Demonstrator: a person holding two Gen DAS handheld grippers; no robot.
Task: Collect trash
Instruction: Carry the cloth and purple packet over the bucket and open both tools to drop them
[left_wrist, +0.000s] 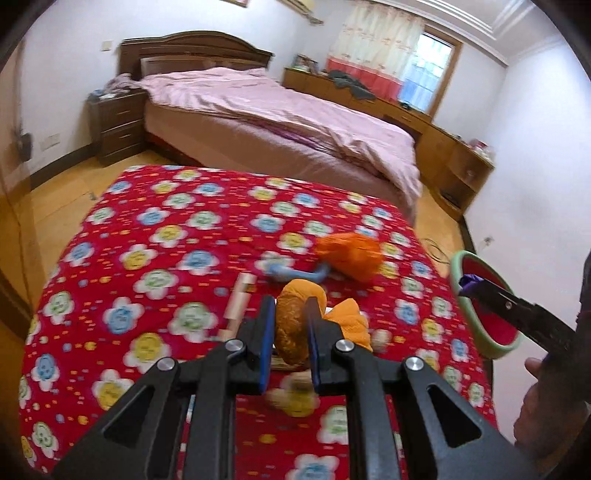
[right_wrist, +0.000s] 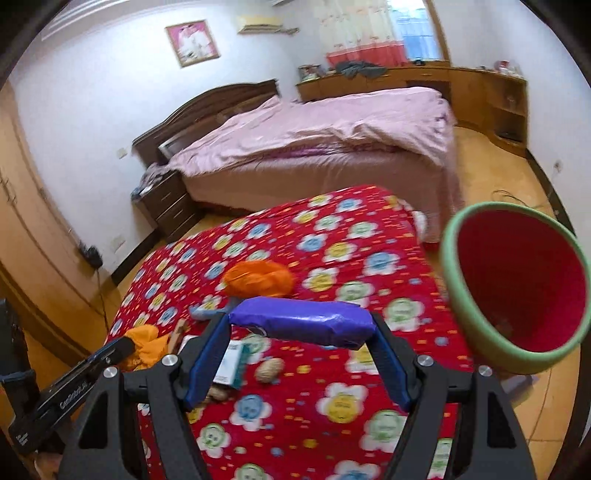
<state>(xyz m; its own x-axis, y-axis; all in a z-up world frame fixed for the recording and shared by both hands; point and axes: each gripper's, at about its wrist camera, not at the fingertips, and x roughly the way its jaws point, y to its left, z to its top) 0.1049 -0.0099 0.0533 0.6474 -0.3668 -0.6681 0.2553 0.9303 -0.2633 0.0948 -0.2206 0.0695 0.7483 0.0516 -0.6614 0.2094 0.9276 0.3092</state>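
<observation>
My left gripper (left_wrist: 290, 306) is shut on a brown-orange lump of peel (left_wrist: 291, 332), lifted over the red flower quilt (left_wrist: 147, 240). An orange scrap (left_wrist: 349, 321) hangs behind its fingers. My right gripper (right_wrist: 299, 322) grips a purple packet (right_wrist: 306, 317) end to end between its wide-set pads. To its right is a round bin (right_wrist: 448, 251) with a green rim and red inside. In the left wrist view the right gripper (left_wrist: 466, 286) holds the packet's purple end at the bin's rim (left_wrist: 456, 266). The left gripper (right_wrist: 127, 343) shows at lower left in the right wrist view.
On the quilt lie an orange bag (left_wrist: 349, 254), a blue thing (left_wrist: 295, 273), a wooden block (left_wrist: 240, 302), a walnut (right_wrist: 269, 369) and a white-green carton (right_wrist: 232, 362). A pink bed (left_wrist: 277, 110) and a dark nightstand (left_wrist: 118, 122) stand behind. A hand (left_wrist: 535, 406) is at the right.
</observation>
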